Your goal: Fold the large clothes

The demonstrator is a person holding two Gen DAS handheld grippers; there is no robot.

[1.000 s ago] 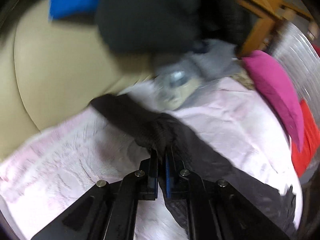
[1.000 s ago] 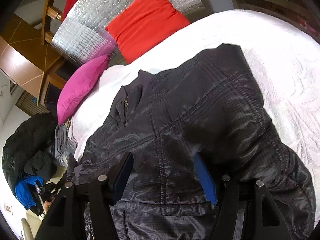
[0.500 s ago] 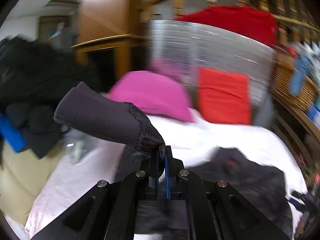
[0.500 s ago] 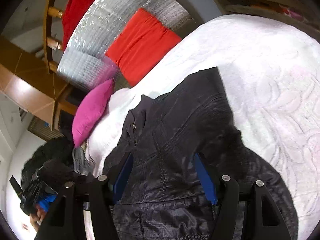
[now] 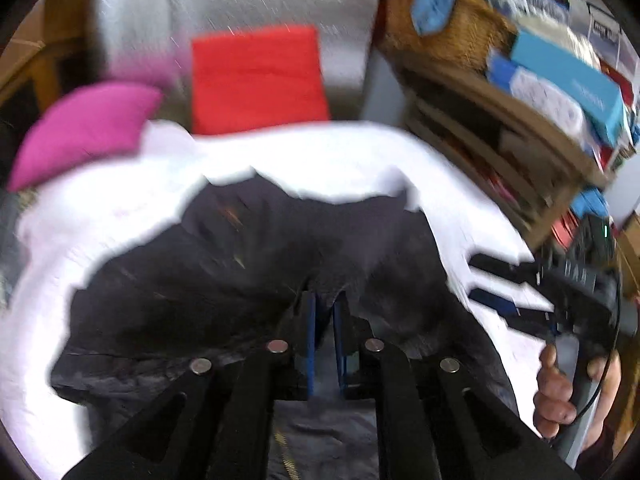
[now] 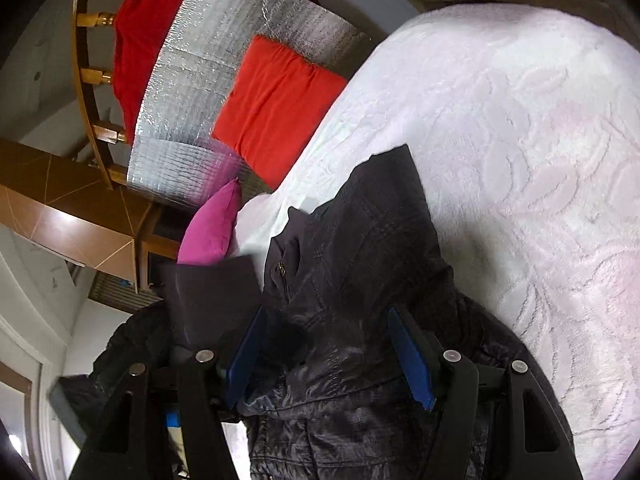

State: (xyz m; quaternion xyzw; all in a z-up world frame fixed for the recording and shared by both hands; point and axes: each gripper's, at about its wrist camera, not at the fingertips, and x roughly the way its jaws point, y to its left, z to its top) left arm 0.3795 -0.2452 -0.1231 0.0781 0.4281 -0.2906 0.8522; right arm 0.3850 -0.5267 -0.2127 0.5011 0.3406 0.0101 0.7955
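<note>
A pink pillow [image 5: 84,128] sits at the left end of the white bed [image 5: 120,216], and a red pillow [image 5: 256,84] leans next to it. The dark jacket [image 5: 224,280] lies spread on the bed. The left tongs [image 5: 324,312] have just been opening a little, with a fold of jacket sitting in the thin gap. On the right, a hand [image 5: 560,392] holds the right tongs [image 6: 332,356], which are wide open above the jacket and hold nothing.

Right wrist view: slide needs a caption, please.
Open right gripper poised over a dark jacket on a white bedspread.
</note>
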